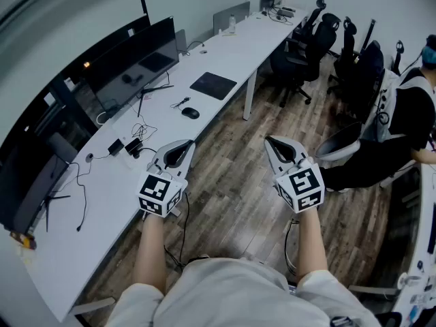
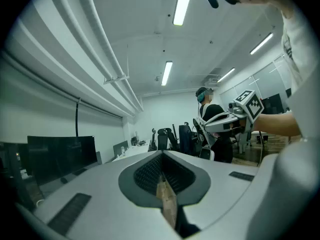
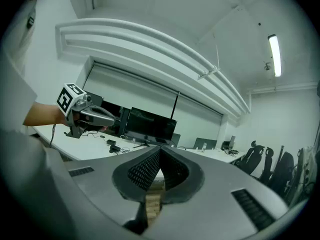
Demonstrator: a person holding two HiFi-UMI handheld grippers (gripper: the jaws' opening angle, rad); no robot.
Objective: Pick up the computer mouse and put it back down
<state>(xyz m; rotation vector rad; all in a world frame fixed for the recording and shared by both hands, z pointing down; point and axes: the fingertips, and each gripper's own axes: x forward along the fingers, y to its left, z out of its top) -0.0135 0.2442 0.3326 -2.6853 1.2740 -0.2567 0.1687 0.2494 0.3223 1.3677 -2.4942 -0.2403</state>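
Observation:
The black computer mouse (image 1: pixel 191 113) lies on the long white desk (image 1: pixel 102 196), just in front of a black mouse pad (image 1: pixel 213 85). My left gripper (image 1: pixel 189 142) hovers near the desk's front edge, a little short of the mouse, with its jaws together and nothing between them. My right gripper (image 1: pixel 270 139) hangs over the wooden floor to the right of the desk, shut and holding nothing. Each gripper shows in the other's view: the right gripper (image 2: pixel 200 129) in the left gripper view, the left gripper (image 3: pixel 117 119) in the right gripper view.
Dark monitors (image 1: pixel 136 63) line the back of the desk. Cables and small adapters (image 1: pixel 129 145) lie left of the left gripper. Several black office chairs (image 1: pixel 306 39) stand beyond on the wooden floor (image 1: pixel 231 203). A seated person (image 1: pixel 409 128) is at the right.

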